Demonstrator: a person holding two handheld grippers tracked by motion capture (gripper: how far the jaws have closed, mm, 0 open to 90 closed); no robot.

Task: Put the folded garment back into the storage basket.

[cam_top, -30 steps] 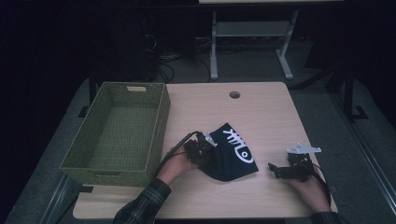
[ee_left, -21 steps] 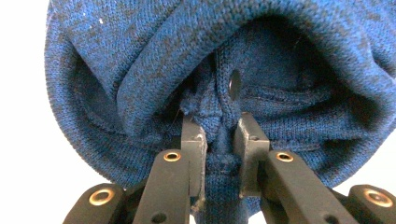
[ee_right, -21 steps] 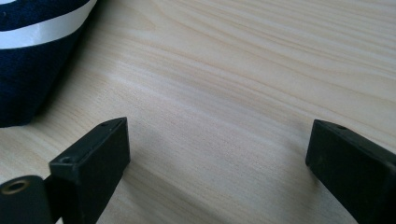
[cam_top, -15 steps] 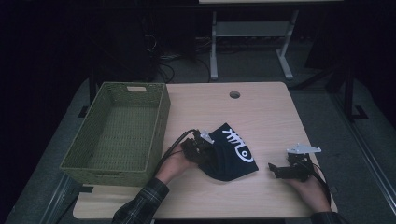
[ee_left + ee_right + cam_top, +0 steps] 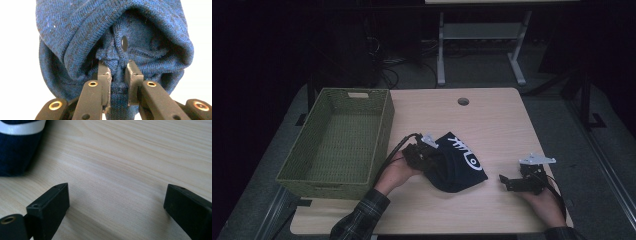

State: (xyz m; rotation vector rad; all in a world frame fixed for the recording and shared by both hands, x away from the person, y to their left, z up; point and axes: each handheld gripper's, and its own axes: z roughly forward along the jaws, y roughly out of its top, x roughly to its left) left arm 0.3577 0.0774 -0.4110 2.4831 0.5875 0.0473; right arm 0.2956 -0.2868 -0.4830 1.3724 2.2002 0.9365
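So here we've got our left gripper (image 5: 432, 152) clamped onto a fold of the dark blue knit hat (image 5: 457, 162). In the left gripper view the two jaws pinch a bunched-up bit of the knit fabric (image 5: 117, 65) right between them, and the rest of the hat balloons out ahead of and above the jaws, with a thick rolled edge arching over the top. There's a small round hole in the knit just past the jaw tips.

From the high view, the hat sits directly in front of the left gripper, on the wooden table (image 5: 492, 120), with its white stitched design facing up on the far side from the jaws. The green woven basket (image 5: 337, 145) is off to the gripper's other side, behind the hand (image 5: 397, 172) holding it, close but not touching the hat.

Our right gripper (image 5: 512, 182) is spread wide open with nothing in it, jaws pointing toward the hat. In the right gripper view we see bare table between the two jaws, and the hat's edge with a white stripe (image 5: 20, 130) sits ahead and off to the left of them, well apart from the tips.
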